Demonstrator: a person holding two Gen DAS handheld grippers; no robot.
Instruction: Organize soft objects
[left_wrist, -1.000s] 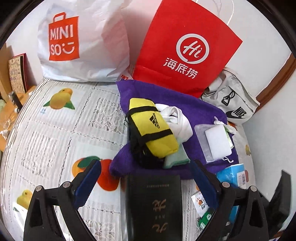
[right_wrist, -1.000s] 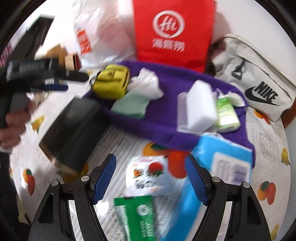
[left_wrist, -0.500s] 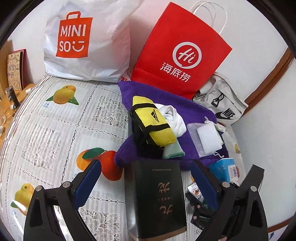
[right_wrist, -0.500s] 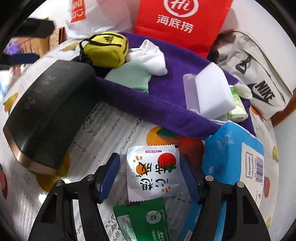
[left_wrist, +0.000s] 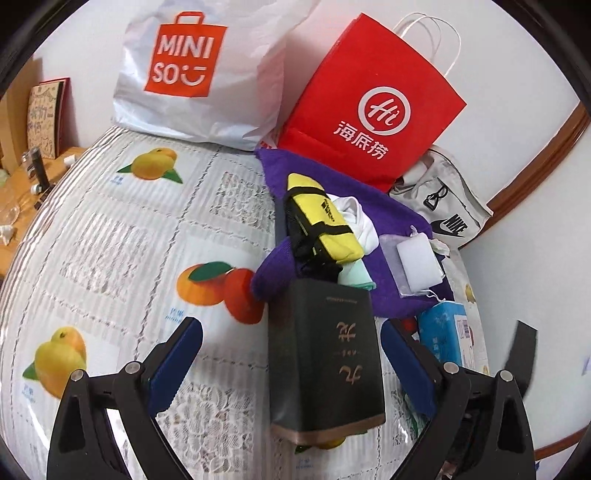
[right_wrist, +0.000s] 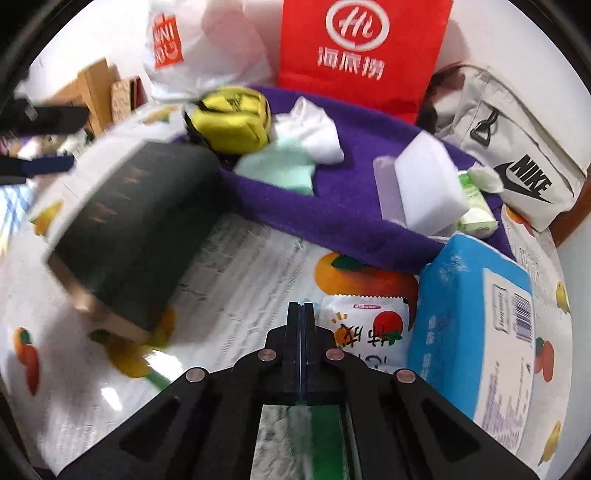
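A counter (left_wrist: 110, 229) wears a white lace cloth with fruit pictures. The left tool (left_wrist: 291, 354) is wide open and holds nothing. The right tool (right_wrist: 301, 321) is shut tight, pinching a green packet (right_wrist: 325, 435). Farther back, a purple fuzzy towel (right_wrist: 332, 214) carries a yellow pouch (right_wrist: 231, 120) near the far edge.

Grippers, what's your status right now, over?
Left gripper open, straddling the dark box. Right gripper shut, nothing visibly held. Snack packet beside its tips. Blue tissue pack crowds the right side.
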